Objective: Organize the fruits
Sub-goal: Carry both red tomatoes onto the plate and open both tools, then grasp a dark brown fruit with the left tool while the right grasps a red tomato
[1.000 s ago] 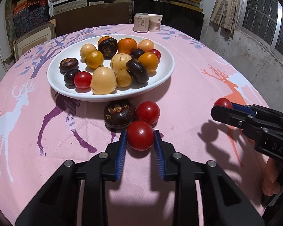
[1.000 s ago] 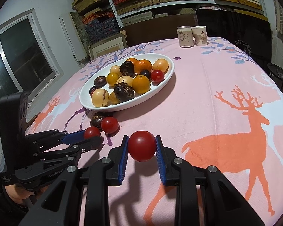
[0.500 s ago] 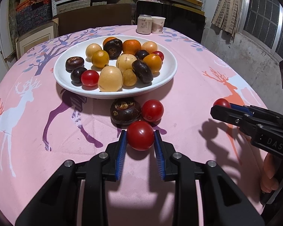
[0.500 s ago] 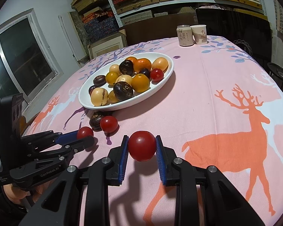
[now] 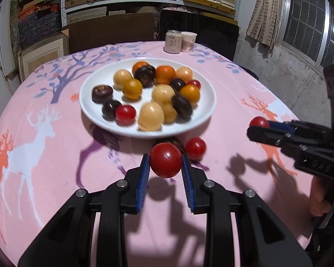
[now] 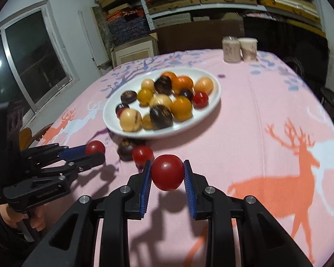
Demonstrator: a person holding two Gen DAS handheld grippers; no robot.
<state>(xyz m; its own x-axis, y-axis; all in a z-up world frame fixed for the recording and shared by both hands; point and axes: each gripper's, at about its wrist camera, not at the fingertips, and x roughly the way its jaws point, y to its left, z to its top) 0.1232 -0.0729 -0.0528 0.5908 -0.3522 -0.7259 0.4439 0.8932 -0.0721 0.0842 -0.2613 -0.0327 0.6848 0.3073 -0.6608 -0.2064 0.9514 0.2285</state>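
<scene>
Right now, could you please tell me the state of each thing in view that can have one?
Left tongs: shut on a red tomato, lifted.
Right tongs: shut on another red tomato, lifted.
White plate: filled with mixed fruit.
Loose tomato: resting on the tablecloth.
Dark fruit: on the cloth beside it.
Can: upright.
Paper cup: upright.

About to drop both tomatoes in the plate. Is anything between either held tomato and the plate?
For the left gripper, yes: a loose red tomato and a dark fruit sit on the cloth before the white plate. The right gripper has the same pair slightly left of its path. Both held tomatoes look lifted, so they probably clear them.
</scene>
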